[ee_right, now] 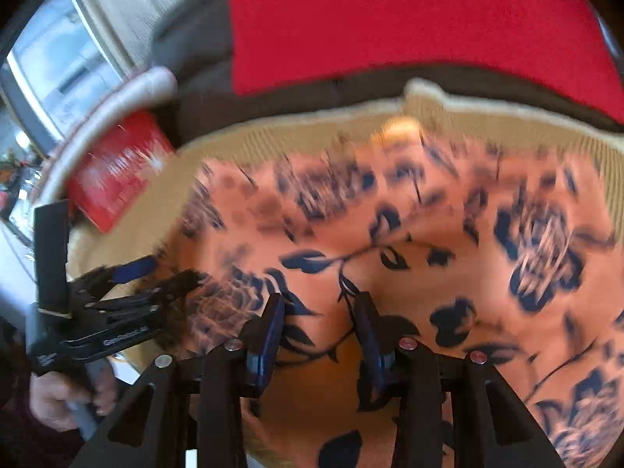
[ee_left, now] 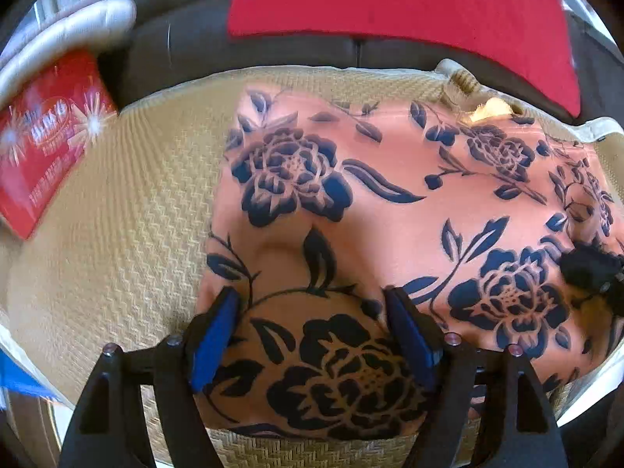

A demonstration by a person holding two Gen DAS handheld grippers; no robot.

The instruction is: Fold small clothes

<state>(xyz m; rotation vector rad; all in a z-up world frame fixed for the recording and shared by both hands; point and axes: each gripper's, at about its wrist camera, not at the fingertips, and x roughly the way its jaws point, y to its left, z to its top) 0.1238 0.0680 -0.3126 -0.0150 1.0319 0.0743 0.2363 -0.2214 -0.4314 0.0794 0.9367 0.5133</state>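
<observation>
We look down along both grippers at a salmon-pink garment printed with large navy-blue flowers. It lies spread on a tan woven mat with a herringbone texture, a flat place, we judge, for making folds.

Our left gripper has its blue-padded jaws standing wide over the garment's near left part; cloth lies between them, but the pads do not appear to pinch it.

Our right gripper has its jaws about half open astride a raised ridge of cloth. That view is blurred, so we cannot say whether the pads press on it.

The fabric looks thin and soft, draping in gentle wrinkles.

Behind the mat a red fuzzy cushion leans on a dark sofa, well clear of the work. A glossy red packet with white starbursts sits by the mat's left edge.
</observation>
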